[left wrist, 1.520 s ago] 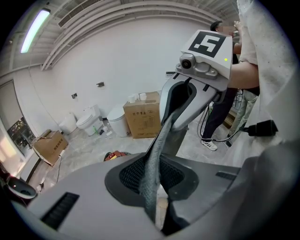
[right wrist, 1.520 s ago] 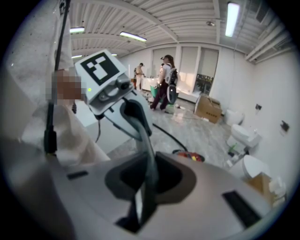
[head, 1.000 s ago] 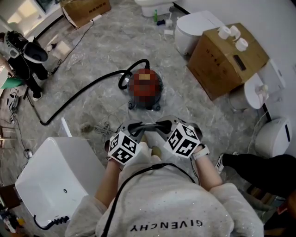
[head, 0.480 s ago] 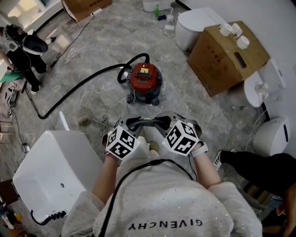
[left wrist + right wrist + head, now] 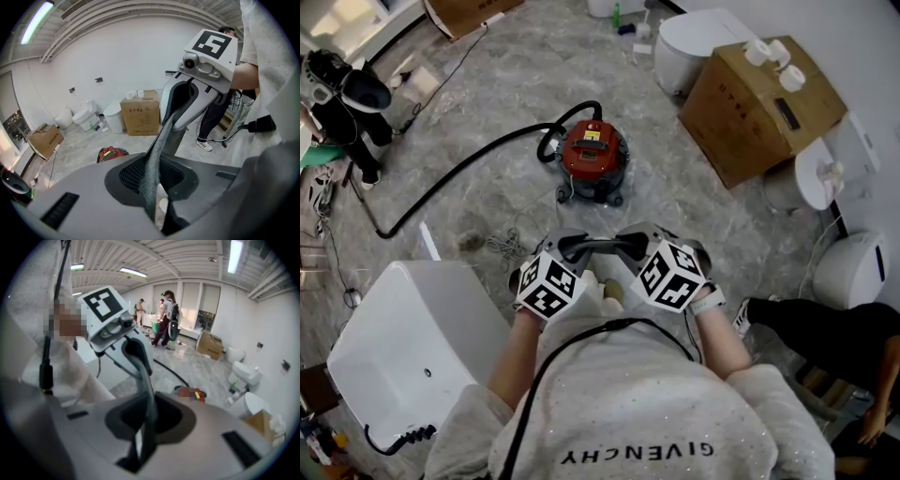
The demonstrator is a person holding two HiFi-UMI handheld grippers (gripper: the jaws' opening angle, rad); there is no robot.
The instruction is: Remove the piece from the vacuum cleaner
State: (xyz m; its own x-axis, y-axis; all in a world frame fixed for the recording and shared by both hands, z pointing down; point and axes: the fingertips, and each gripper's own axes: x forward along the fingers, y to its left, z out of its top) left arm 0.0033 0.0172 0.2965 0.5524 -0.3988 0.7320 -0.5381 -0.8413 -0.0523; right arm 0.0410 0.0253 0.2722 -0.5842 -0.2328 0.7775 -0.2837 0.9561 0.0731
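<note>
The red vacuum cleaner (image 5: 593, 159) stands on the marble floor ahead of me. Its black hose (image 5: 469, 171) curls off to the left. It also shows small in the left gripper view (image 5: 111, 153) and in the right gripper view (image 5: 190, 393). I hold both grippers close to my chest, well short of the vacuum, pointing at each other. The left gripper (image 5: 591, 247) and the right gripper (image 5: 617, 247) nearly meet tip to tip. Each one's jaws lie together with nothing between them (image 5: 169, 123) (image 5: 142, 363).
A white tub (image 5: 403, 347) sits at my left. A cardboard box (image 5: 759, 103) and toilets (image 5: 698, 47) stand at the right, with a white bin (image 5: 853, 272) nearer. A person's dark legs (image 5: 825, 328) are at my right. A loose cord (image 5: 502, 248) lies by my feet.
Both grippers have stayed together in front of my chest. The head view has shifted a little, so the vacuum sits slightly higher in the picture.
</note>
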